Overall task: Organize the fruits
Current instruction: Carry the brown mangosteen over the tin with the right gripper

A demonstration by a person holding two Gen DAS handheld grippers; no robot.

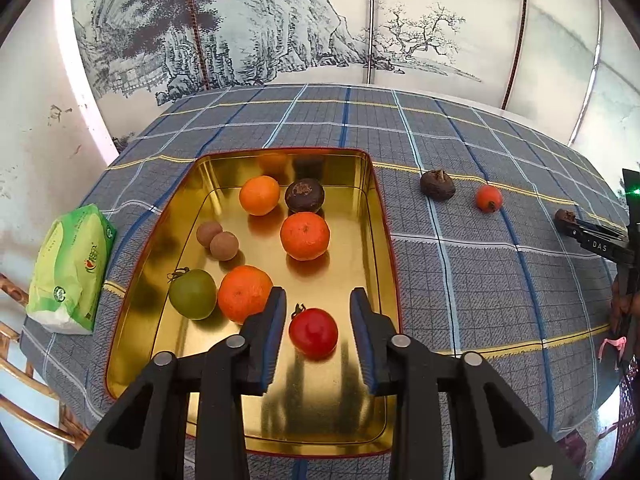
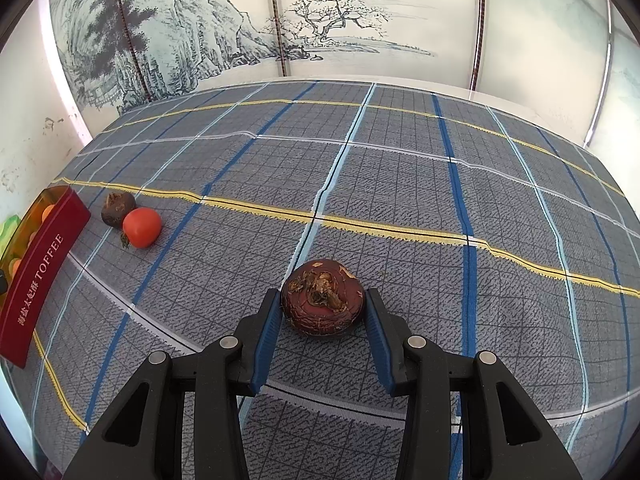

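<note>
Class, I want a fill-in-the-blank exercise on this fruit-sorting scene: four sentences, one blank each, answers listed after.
1. The red tomato lies inside the gold ___ between the left gripper's open fingers.
2. The number of oranges in the tin is ___.
3. The right gripper is shut on a dark brown ___.
4. The word printed on the tin's red side is ___.

Missing words: tin; three; water chestnut; TOFFEE
</note>
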